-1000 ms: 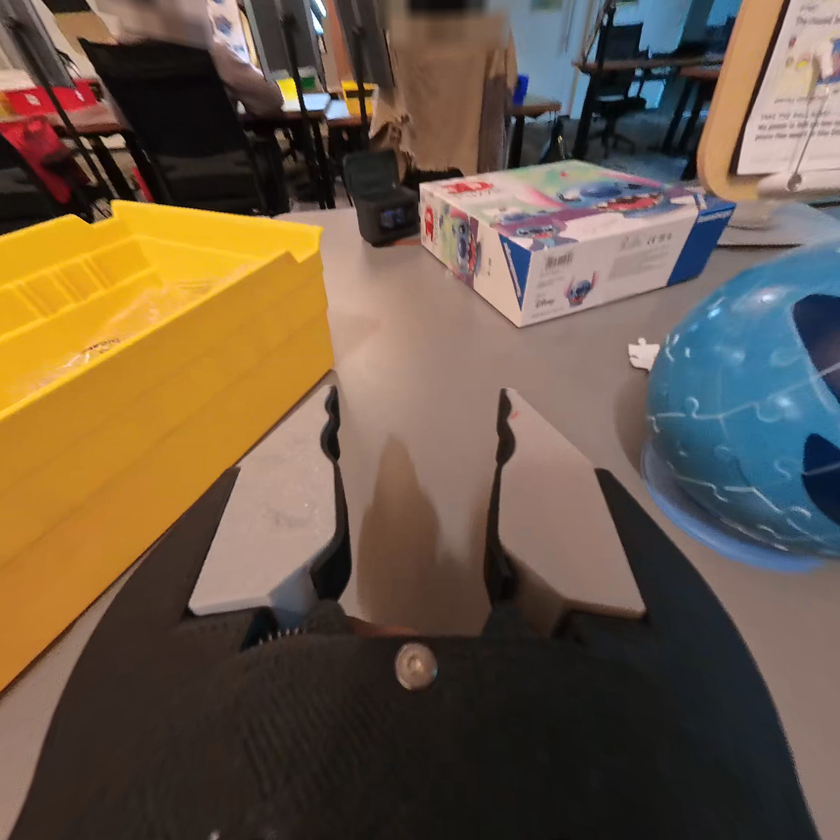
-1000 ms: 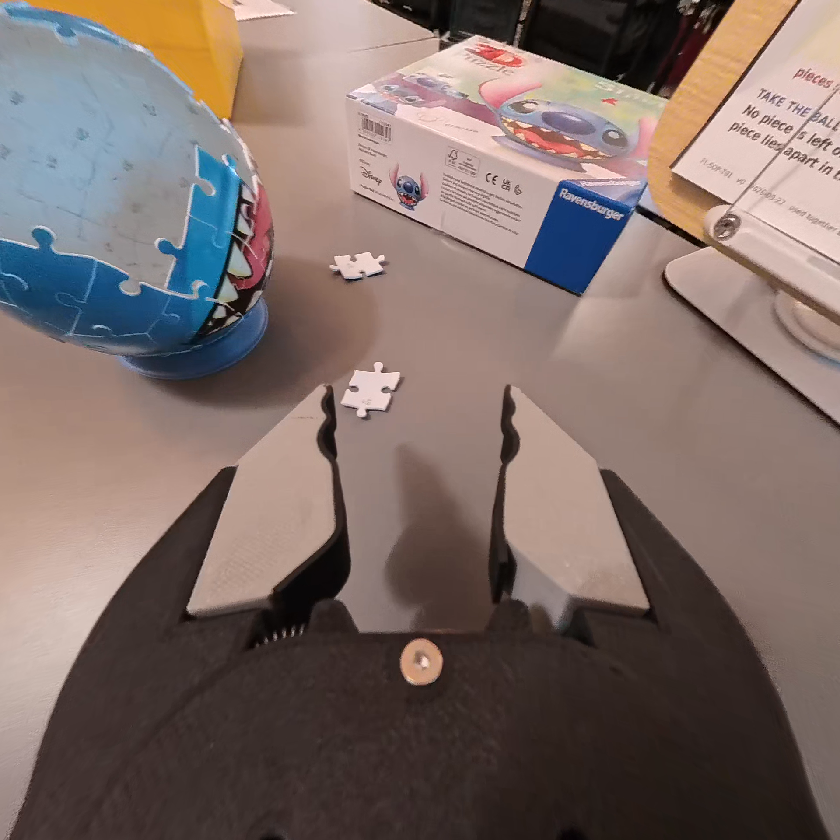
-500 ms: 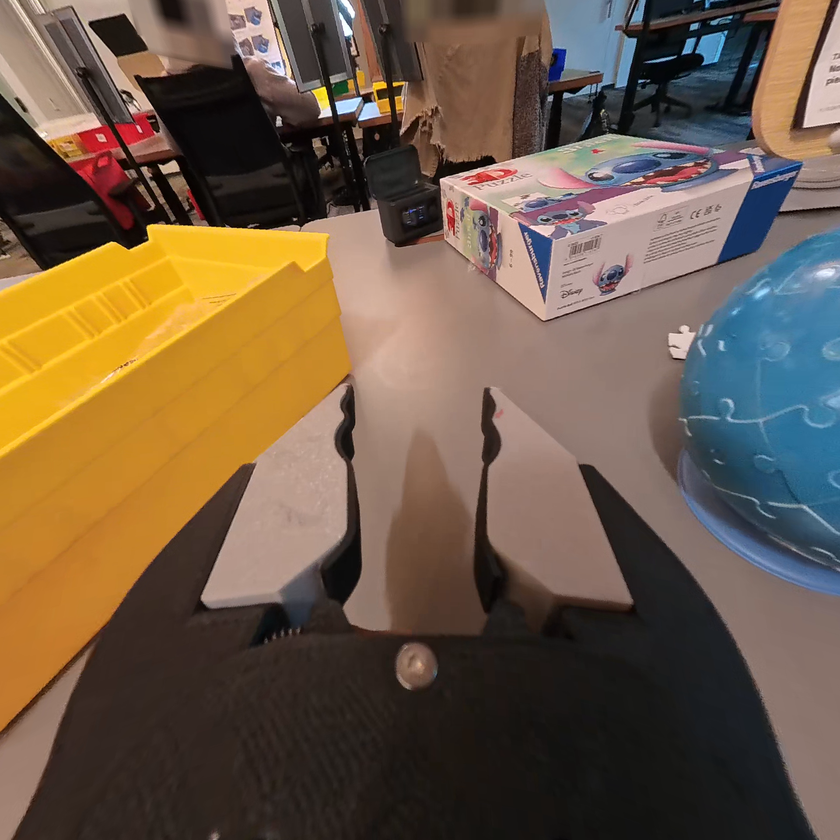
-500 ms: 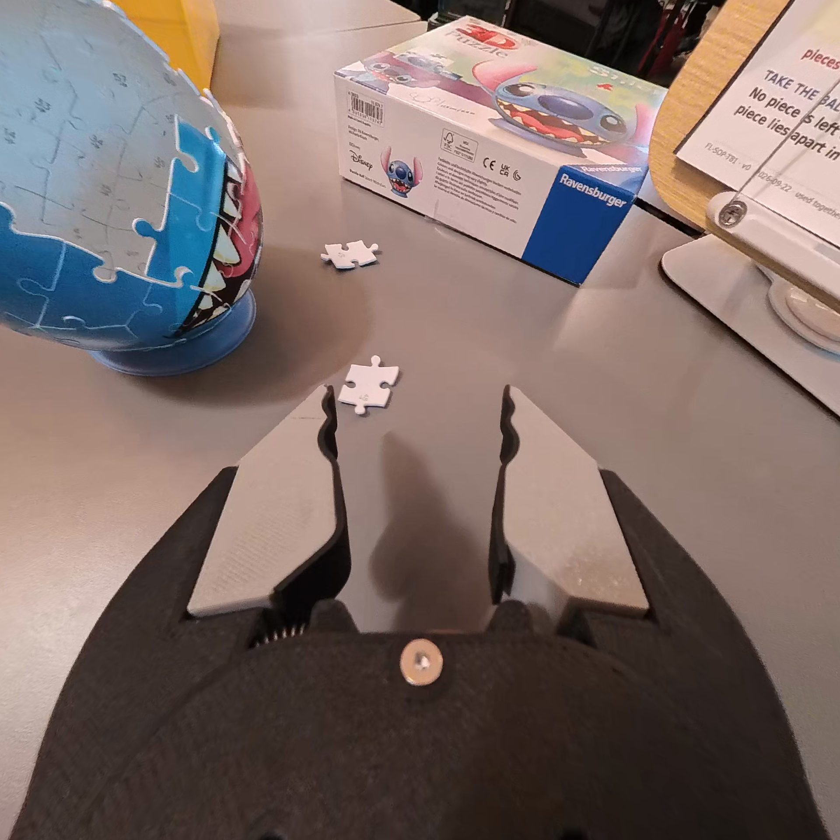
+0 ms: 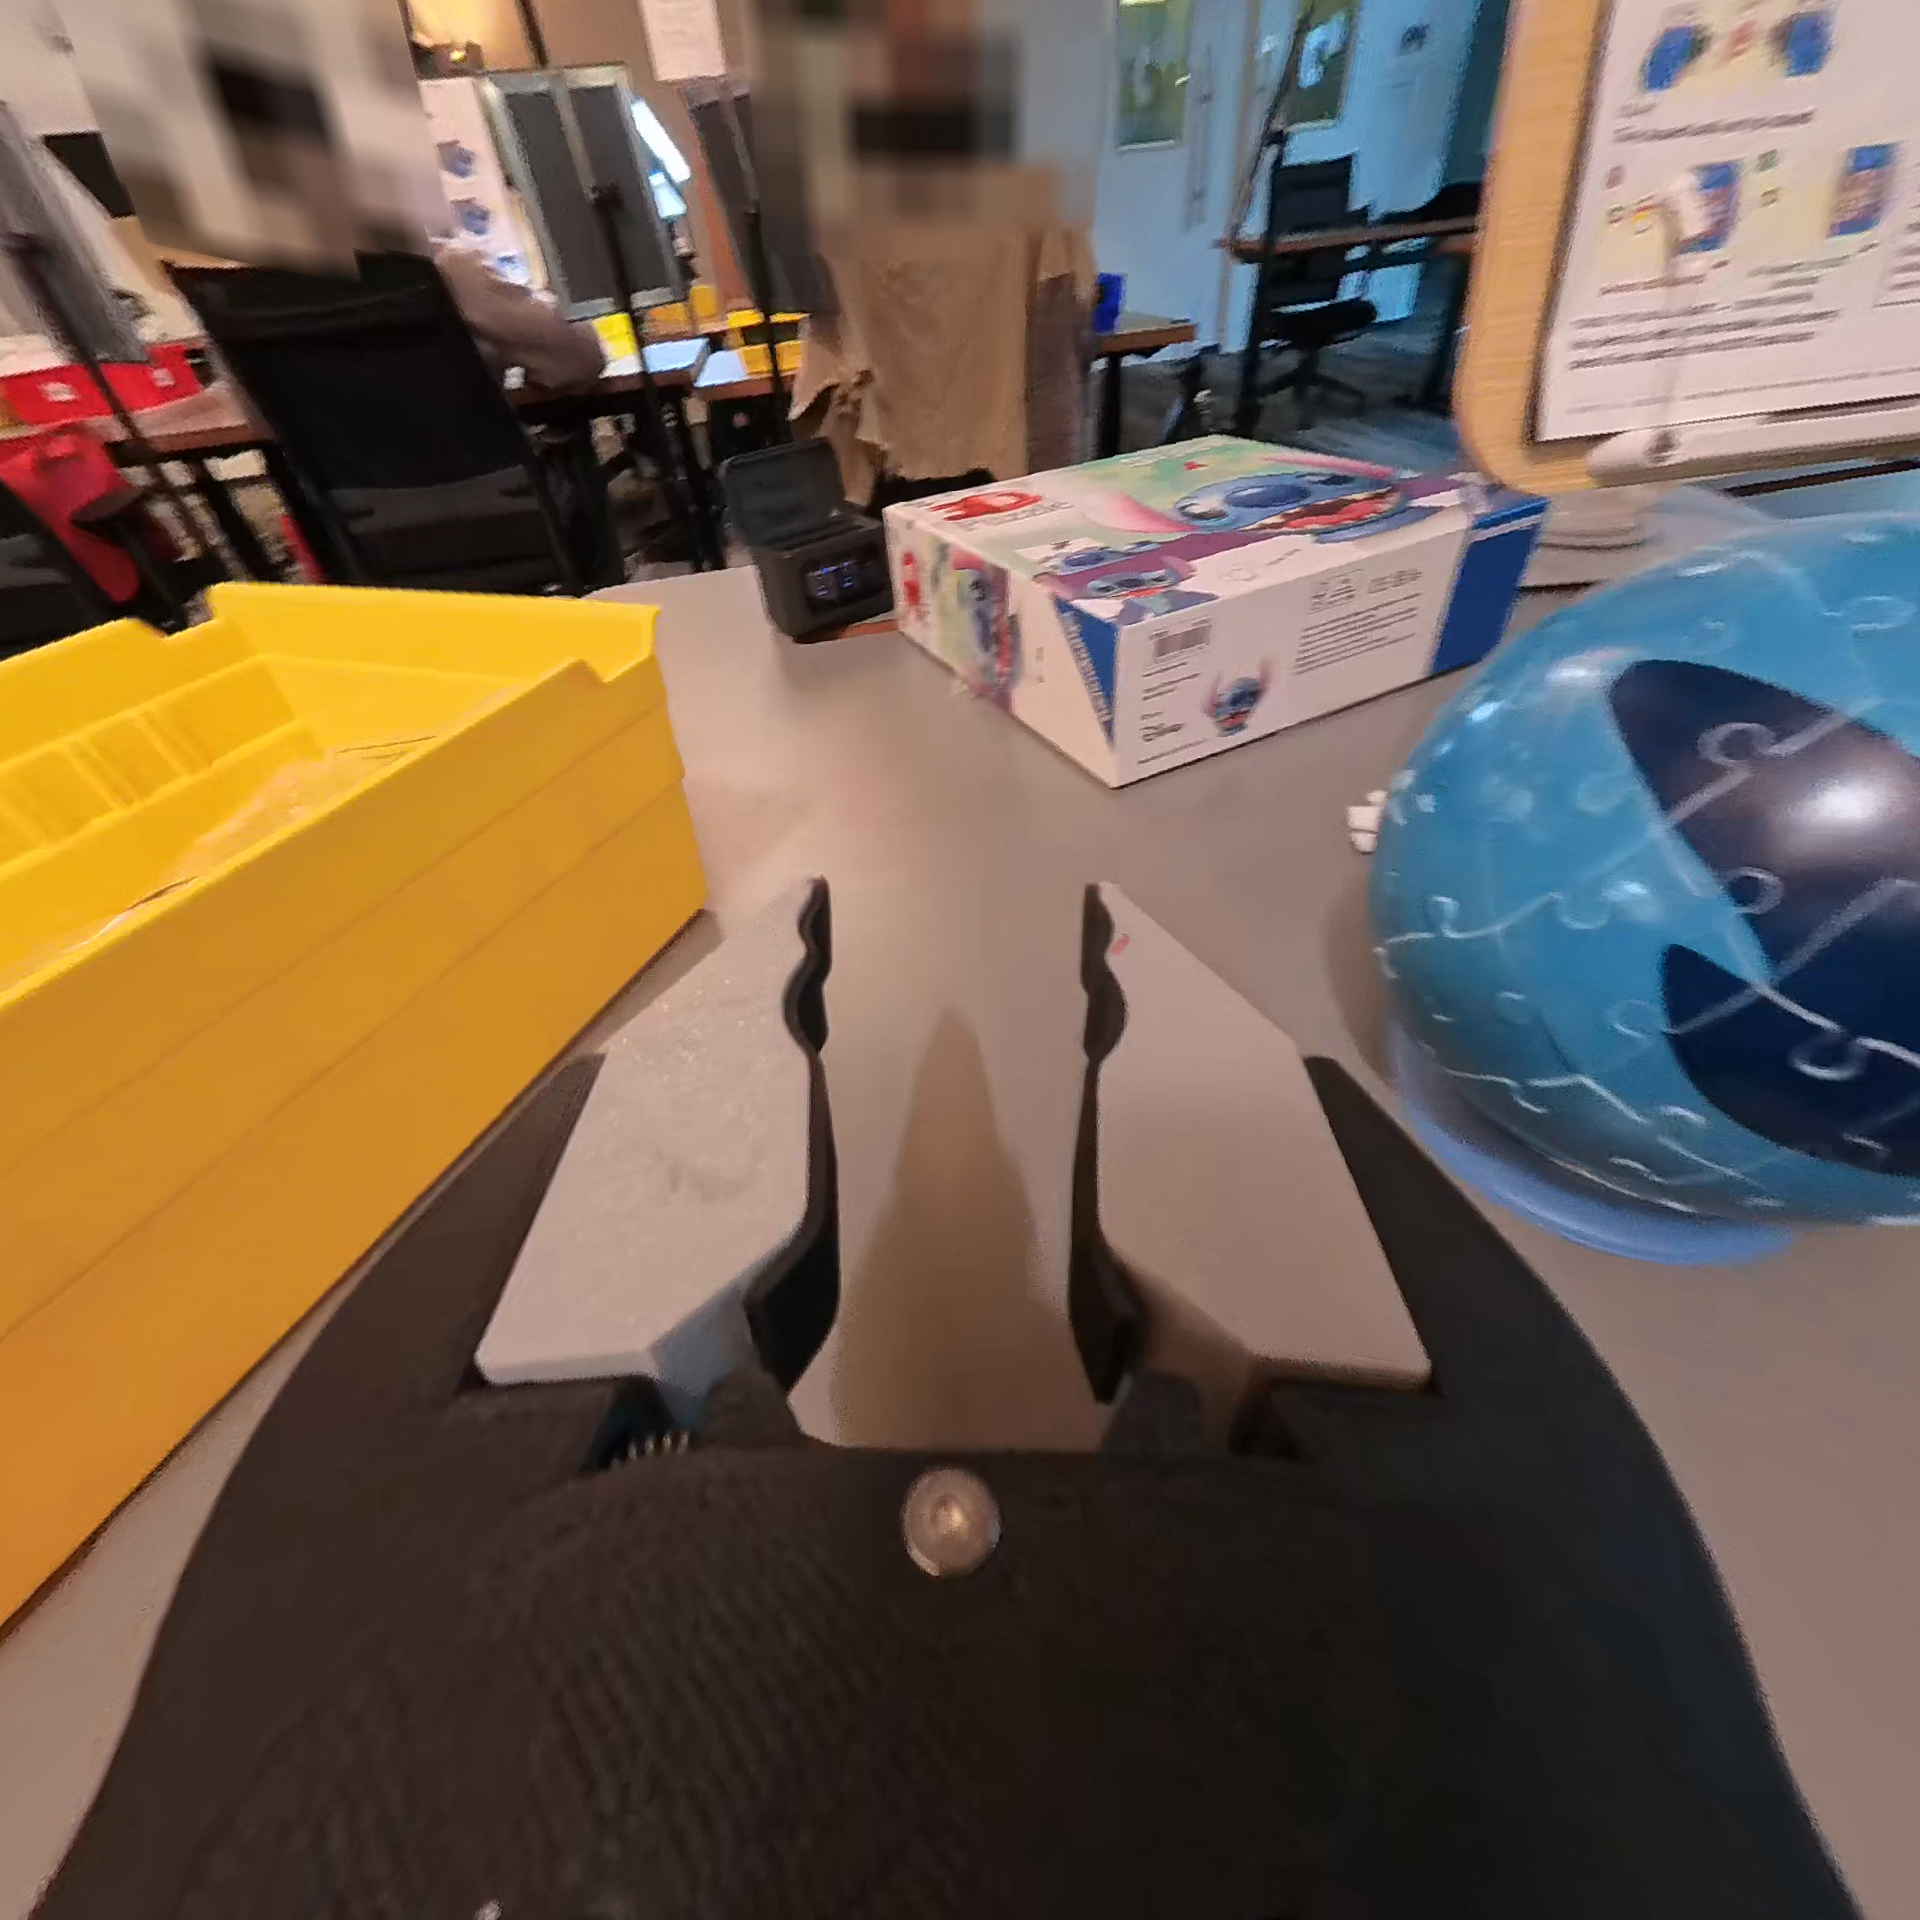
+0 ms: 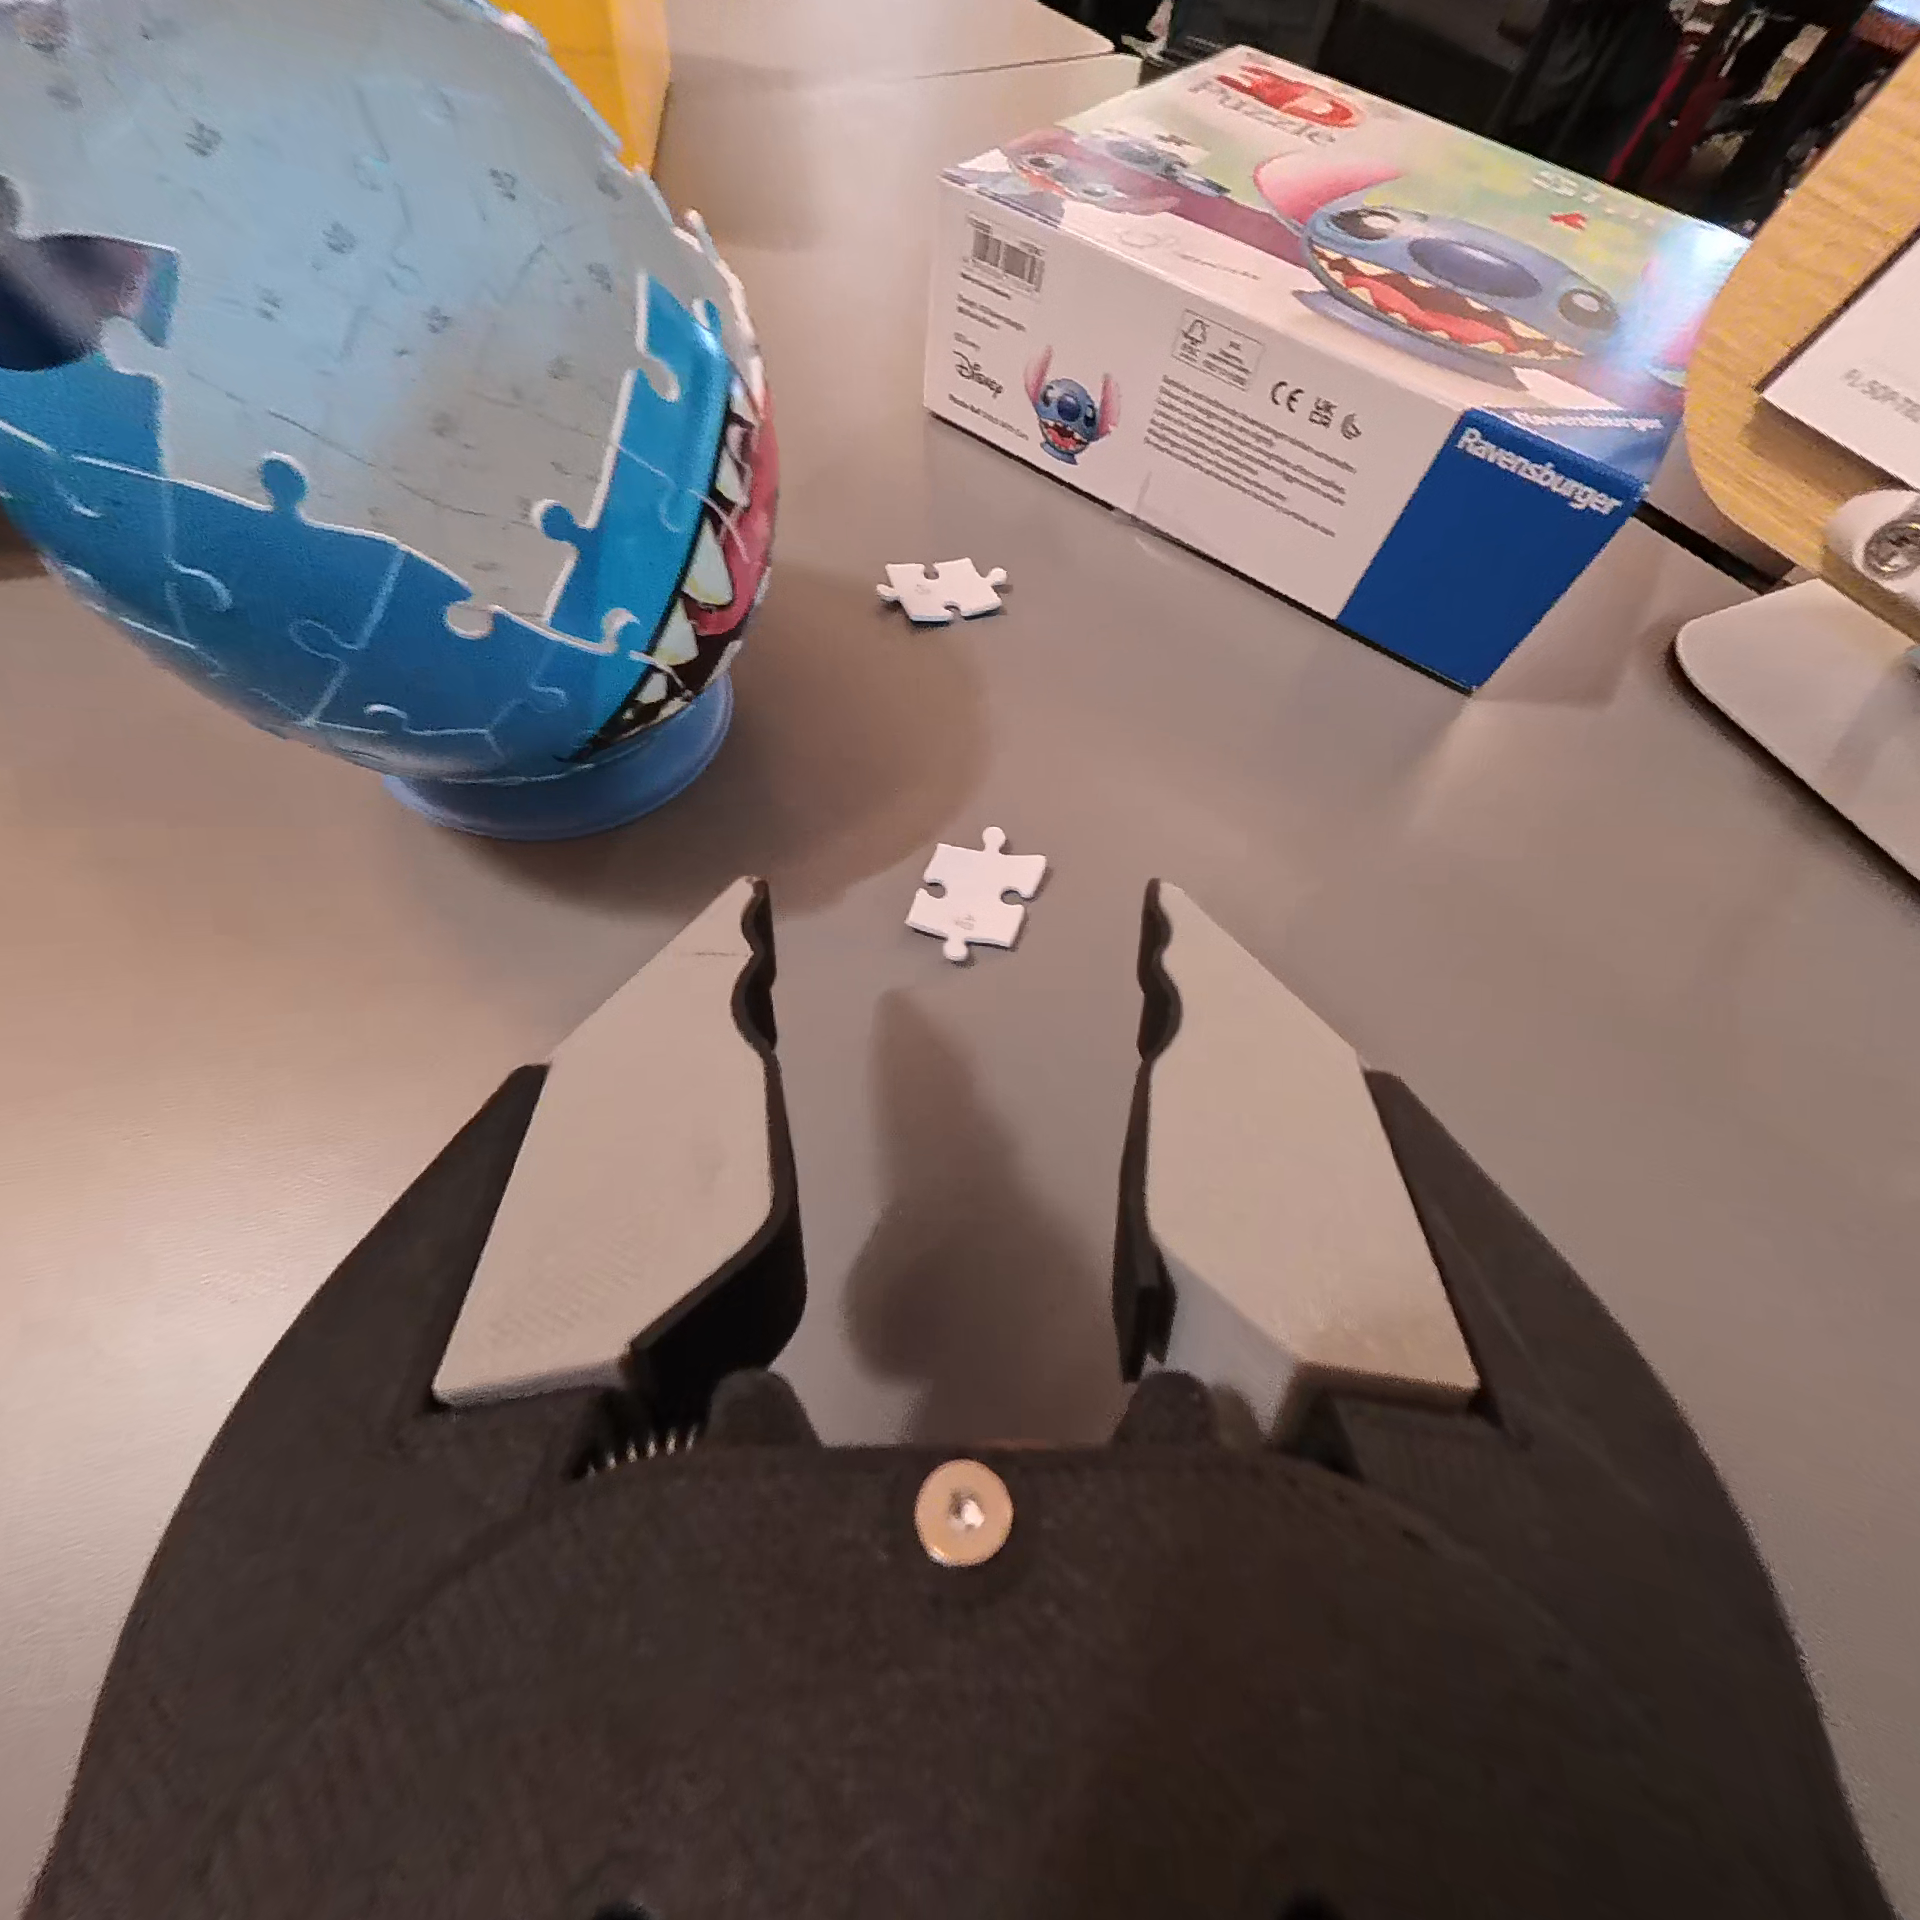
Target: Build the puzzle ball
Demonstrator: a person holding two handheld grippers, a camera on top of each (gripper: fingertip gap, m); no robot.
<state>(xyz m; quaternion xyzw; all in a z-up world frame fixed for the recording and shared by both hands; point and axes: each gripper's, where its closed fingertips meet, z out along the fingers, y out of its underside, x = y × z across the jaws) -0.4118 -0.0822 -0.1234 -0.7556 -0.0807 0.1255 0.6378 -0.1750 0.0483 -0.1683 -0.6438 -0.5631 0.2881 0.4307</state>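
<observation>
The blue puzzle ball (image 5: 1621,935) sits tilted on its blue ring stand at the right of the left wrist view, with dark patches on its side. In the right wrist view the ball (image 6: 343,416) is at the upper left, partly built, its pale inner shell showing. A loose white puzzle piece (image 6: 975,894) lies face down just beyond my right gripper (image 6: 951,914), which is open and empty. A joined pair of white pieces (image 6: 940,590) lies farther off. My left gripper (image 5: 948,925) is open and empty above the bare table, left of the ball.
Stacked yellow trays (image 5: 312,831) stand close on the left of the left gripper. The puzzle box (image 6: 1320,353) lies behind the pieces. A wooden board with an instruction sheet on a white stand (image 6: 1808,665) is at the right. People and chairs are beyond the table. The left gripper is farther from the loose white puzzle piece (image 6: 975,894), some 25 cm, than the right, some 5 cm.
The left view has swung back right and lifted, bringing more of the ball into view. The right gripper has moved so the loose piece now lies centred between its fingertips. Both grippers stay open.
</observation>
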